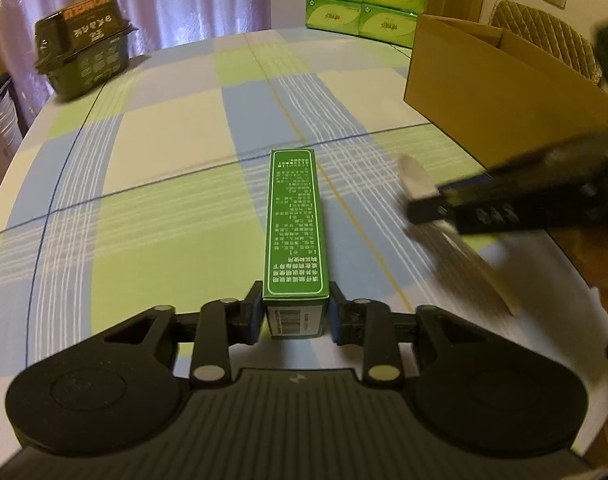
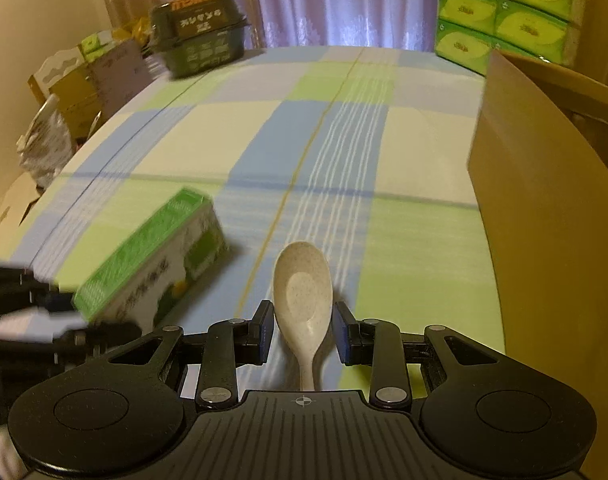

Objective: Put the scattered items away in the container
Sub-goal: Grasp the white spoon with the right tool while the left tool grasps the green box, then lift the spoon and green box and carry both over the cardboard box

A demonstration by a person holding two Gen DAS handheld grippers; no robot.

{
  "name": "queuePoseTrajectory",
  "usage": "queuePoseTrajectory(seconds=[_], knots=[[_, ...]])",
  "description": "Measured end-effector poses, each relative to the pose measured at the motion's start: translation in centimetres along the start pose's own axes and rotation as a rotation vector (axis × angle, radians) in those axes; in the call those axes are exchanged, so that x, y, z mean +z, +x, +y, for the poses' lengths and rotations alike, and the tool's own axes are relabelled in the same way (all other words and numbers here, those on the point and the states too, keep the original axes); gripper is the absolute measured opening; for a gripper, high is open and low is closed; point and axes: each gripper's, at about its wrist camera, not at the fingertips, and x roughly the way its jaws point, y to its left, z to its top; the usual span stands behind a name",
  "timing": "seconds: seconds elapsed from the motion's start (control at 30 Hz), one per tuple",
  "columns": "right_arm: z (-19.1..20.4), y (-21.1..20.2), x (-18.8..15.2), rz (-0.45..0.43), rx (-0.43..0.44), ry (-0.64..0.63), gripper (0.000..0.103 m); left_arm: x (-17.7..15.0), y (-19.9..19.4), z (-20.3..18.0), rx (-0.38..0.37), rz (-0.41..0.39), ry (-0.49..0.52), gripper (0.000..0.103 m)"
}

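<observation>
A long green carton (image 1: 293, 224) with white print points away from me, and my left gripper (image 1: 295, 306) is shut on its near end just above the checked tablecloth. In the right wrist view the same carton (image 2: 151, 264) appears blurred at the left, with the left gripper (image 2: 63, 316) behind it. A beige speckled spoon (image 2: 302, 292) lies bowl forward between the pads of my right gripper (image 2: 302, 322), which is shut on it. From the left wrist the right gripper (image 1: 428, 204) shows blurred with the spoon (image 1: 416, 172). The open cardboard box (image 1: 484, 92) stands at the right.
A dark green lidded tub (image 1: 83, 44) sits at the table's far left edge. Stacked green tissue packs (image 1: 364, 0) stand behind the table. A quilted chair back (image 1: 544, 32) is behind the box. Boxes and bags (image 2: 83, 80) crowd the floor left of the table (image 2: 223, 128).
</observation>
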Motion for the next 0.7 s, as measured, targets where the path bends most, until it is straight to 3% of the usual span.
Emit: queuePoseTrajectory(seconds=[0.03,0.2,0.37,0.43,0.47,0.7], knots=[[0.0,-0.5,-0.6,0.003,-0.002,0.002,0.034,0.1,-0.2,0.0,0.005,-0.005,-0.002,0.044],[-0.1,-1.6,-1.9,0.011,-0.011,0.029,0.034,2.4,0.8,0.4,0.006,0.016,0.011,0.044],[0.3,-1.6,-1.8,0.013,-0.011,0.017,0.034,4.4,3.3,0.8,-0.034,0.108,0.021,0.043],[0.5,-1.6,-1.9,0.015,-0.009,0.013,0.034,4.6,4.3,0.7,-0.017,0.137,0.036,0.028],[0.5,-1.6,-2.0,0.016,-0.007,0.012,0.034,4.6,4.5,0.7,-0.009,0.145,0.043,0.025],[0.5,-2.1,-2.3,0.017,0.007,0.012,0.034,2.3,1.2,-0.1,-0.025,0.144,0.051,0.025]])
